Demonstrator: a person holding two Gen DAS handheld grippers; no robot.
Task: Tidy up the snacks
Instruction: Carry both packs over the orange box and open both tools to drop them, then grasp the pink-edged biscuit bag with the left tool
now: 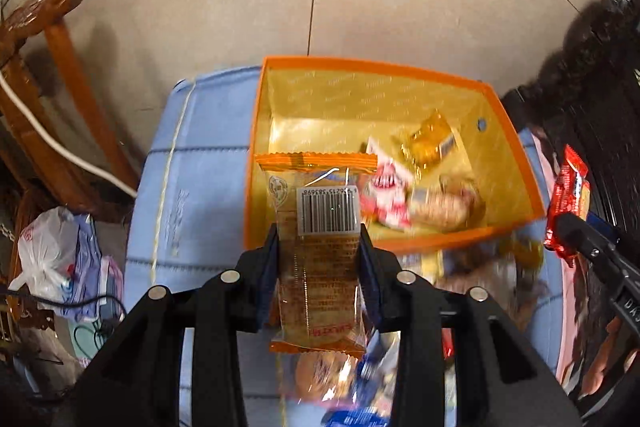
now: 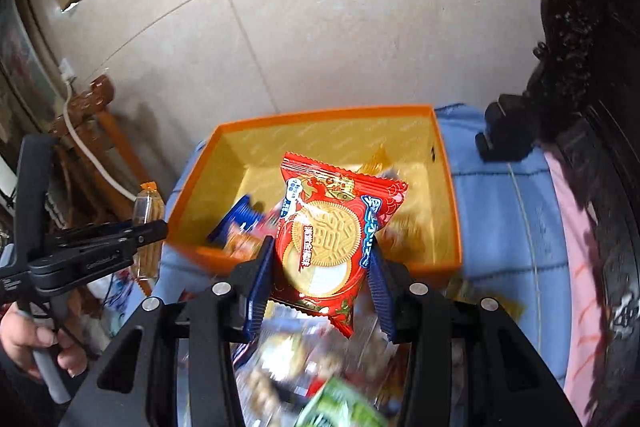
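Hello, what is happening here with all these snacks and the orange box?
A person is sorting snacks with a gripper in each hand. The left gripper is shut on an orange-edged cracker packet; the right gripper is shut on a red biscuit packet. Both packets are held above the orange box, which already contains a few snacks.

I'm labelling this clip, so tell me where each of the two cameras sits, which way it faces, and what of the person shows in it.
Left wrist: sits on the left gripper, looking steeply down along its fingers at the orange-sealed biscuit packet it holds, over the orange box; no hand shows.
Right wrist: sits on the right gripper, looking down at its red cookie packet above the same box; a hand grips the left tool's handle.
Shared: the box, the blue cloth, and each view catches the other gripper with its packet at its edge.
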